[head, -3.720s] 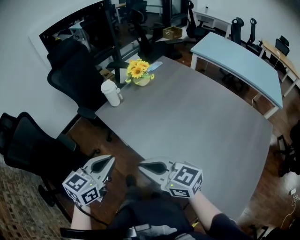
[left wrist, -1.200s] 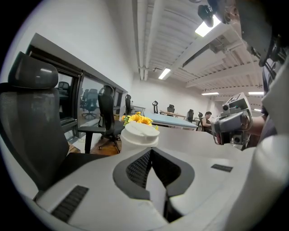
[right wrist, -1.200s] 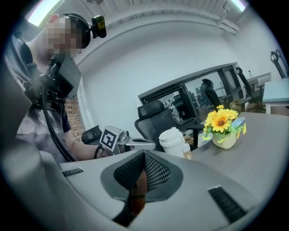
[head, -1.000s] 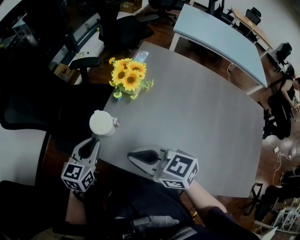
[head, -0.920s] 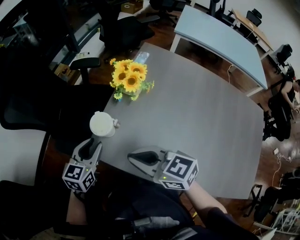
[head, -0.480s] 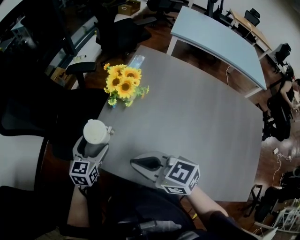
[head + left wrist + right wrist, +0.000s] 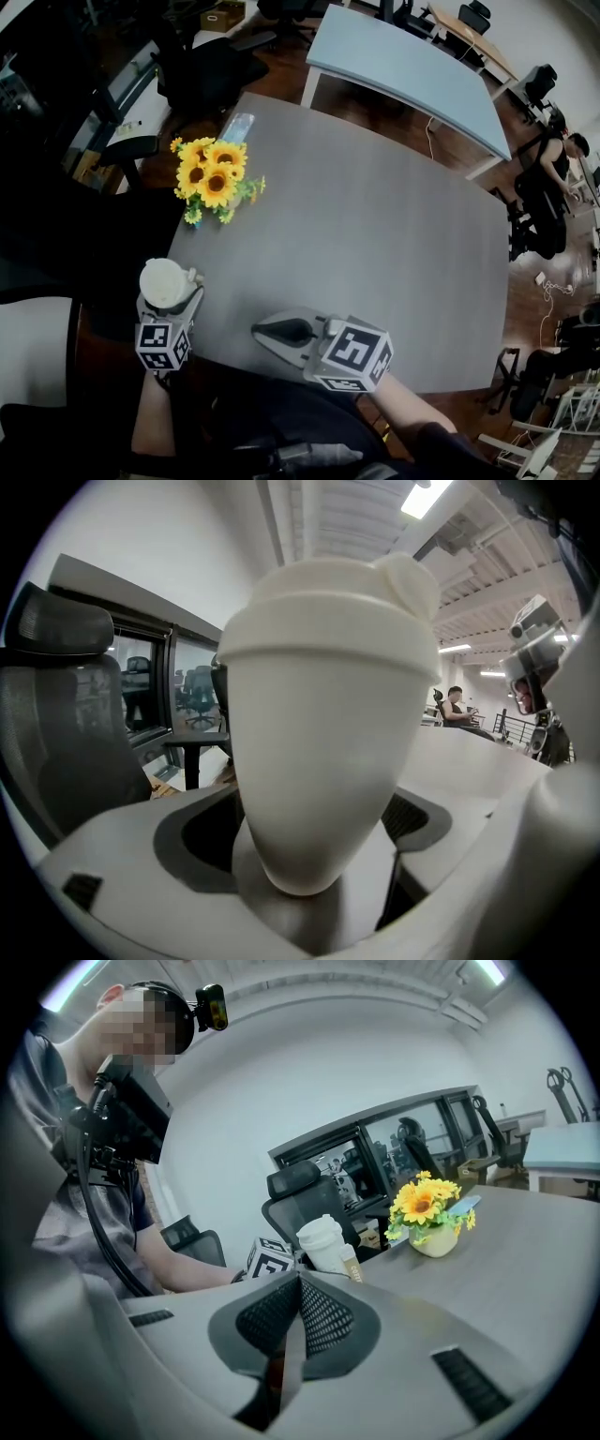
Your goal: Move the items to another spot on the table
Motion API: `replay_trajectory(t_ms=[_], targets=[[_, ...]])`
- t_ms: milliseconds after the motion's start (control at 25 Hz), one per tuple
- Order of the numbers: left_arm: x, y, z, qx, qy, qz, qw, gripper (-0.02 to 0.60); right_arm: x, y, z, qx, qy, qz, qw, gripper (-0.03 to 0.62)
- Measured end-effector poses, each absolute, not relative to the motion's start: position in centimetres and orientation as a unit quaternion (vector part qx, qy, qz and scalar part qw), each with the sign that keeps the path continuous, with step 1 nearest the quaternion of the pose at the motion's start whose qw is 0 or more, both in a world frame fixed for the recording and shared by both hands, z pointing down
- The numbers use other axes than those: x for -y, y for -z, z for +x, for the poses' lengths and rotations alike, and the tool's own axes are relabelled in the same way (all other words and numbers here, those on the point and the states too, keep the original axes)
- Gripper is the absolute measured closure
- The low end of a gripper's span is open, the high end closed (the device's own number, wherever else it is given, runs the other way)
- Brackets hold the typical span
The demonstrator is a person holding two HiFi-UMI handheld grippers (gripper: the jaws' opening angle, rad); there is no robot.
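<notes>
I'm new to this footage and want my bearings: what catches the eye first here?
The yellow sunflowers stand out at the far left of the grey table. At its near left edge a white lidded cup stands between the jaws of the left gripper, which have just been opening and do not seem to press on it. The right gripper, jaws together, hovers over the near edge.

In the head view the lid of the cup [image 7: 164,281] hid the left gripper's [image 7: 170,300] jaw tips from me, the sunflowers [image 7: 212,176] covered their vase [image 7: 437,1241], and the pale packet [image 7: 238,127] at their twelve o'clock was too small to identify.
</notes>
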State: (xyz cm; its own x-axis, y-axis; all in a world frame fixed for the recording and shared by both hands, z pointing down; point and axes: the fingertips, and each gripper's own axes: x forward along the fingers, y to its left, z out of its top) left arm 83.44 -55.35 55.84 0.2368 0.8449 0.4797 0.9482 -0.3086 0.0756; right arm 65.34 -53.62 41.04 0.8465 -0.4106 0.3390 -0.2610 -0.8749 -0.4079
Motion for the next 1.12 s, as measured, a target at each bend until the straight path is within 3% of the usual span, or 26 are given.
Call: replay_trajectory(t_ms=[880,1120], targets=[[53.8,-57.1,84.4,0.563,0.238,-0.780,0.131,0.158,51.8,-40.0,62.0,-0.148,0.194,-0.953,0.180,0.606],[54.4,-56.3,82.8,0.577,0.300,-0.758,0.048,0.161,51.5,-40.1,61.7,-0.143,0.187,-0.955,0.178,0.606]])
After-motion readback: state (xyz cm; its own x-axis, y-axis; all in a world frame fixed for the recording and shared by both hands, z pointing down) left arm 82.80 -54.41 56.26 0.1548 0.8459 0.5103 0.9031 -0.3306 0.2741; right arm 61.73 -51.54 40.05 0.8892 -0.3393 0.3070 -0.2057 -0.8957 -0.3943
